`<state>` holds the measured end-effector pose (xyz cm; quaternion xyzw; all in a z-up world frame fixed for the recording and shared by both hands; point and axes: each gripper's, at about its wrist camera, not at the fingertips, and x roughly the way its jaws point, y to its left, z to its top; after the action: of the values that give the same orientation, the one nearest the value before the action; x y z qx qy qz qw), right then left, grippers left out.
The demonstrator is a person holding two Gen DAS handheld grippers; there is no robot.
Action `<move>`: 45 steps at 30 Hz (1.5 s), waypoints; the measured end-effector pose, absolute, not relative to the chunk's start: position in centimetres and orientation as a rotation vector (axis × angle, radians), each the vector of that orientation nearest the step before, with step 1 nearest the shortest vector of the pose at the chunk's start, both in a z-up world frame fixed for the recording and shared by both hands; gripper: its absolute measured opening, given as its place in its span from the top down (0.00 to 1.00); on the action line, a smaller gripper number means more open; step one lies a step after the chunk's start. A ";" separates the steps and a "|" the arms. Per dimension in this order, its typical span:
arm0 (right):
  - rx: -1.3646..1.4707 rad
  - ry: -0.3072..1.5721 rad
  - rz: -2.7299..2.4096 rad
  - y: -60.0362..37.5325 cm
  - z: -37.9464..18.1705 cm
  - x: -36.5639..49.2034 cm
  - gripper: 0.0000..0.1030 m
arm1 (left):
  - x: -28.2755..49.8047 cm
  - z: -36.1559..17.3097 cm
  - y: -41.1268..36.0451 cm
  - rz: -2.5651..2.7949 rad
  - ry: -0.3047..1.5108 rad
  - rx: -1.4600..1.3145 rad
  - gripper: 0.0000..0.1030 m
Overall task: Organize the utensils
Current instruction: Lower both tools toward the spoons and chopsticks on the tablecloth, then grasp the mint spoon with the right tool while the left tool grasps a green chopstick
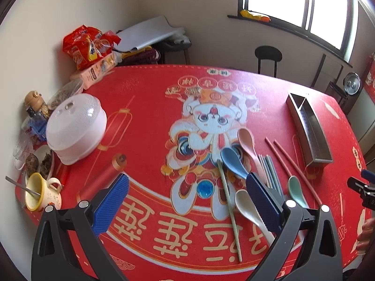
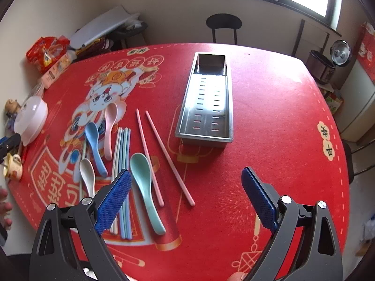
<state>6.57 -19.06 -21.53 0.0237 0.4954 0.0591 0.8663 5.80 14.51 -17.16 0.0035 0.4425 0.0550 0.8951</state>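
A steel utensil tray [image 2: 206,98] with a slotted floor lies empty on the red tablecloth; it also shows in the left wrist view [image 1: 309,131]. Left of it lie two pink chopsticks [image 2: 164,149], a teal spoon [image 2: 146,187], a bundle of pale chopsticks [image 2: 121,164], a pink spoon [image 2: 109,128], a blue spoon [image 2: 93,145] and a white spoon [image 2: 87,175]. My right gripper [image 2: 185,175] is open and empty above the cloth, beside the teal spoon. My left gripper [image 1: 187,185] is open and empty, with the blue spoon [image 1: 233,164] and white spoon [image 1: 250,210] by its right finger.
At the table's left edge stand a white domed cover [image 1: 76,128], a yellow mug with a spoon [image 1: 39,194], snack bags [image 1: 89,46] and jars. A green chopstick [image 1: 229,210] lies alone. A black chair [image 2: 223,27] stands behind the table.
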 end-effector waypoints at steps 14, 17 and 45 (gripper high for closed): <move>0.066 1.166 0.146 -16.5 -26.0 6.9 0.11 | 6.5 -27.9 13.5 -0.006 1.180 -0.096 0.20; 0.078 1.186 0.129 -16.9 -26.6 6.6 0.11 | 6.4 -28.8 13.1 -0.039 1.208 -0.109 0.27; 0.075 1.240 0.271 -15.7 -27.3 7.1 0.12 | 8.5 -30.4 10.9 -0.183 1.260 -0.135 0.81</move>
<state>7.13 -15.74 -27.27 0.0348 0.5790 0.1266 0.8047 8.51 10.94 -30.44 -0.0631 0.5879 -0.0853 0.8020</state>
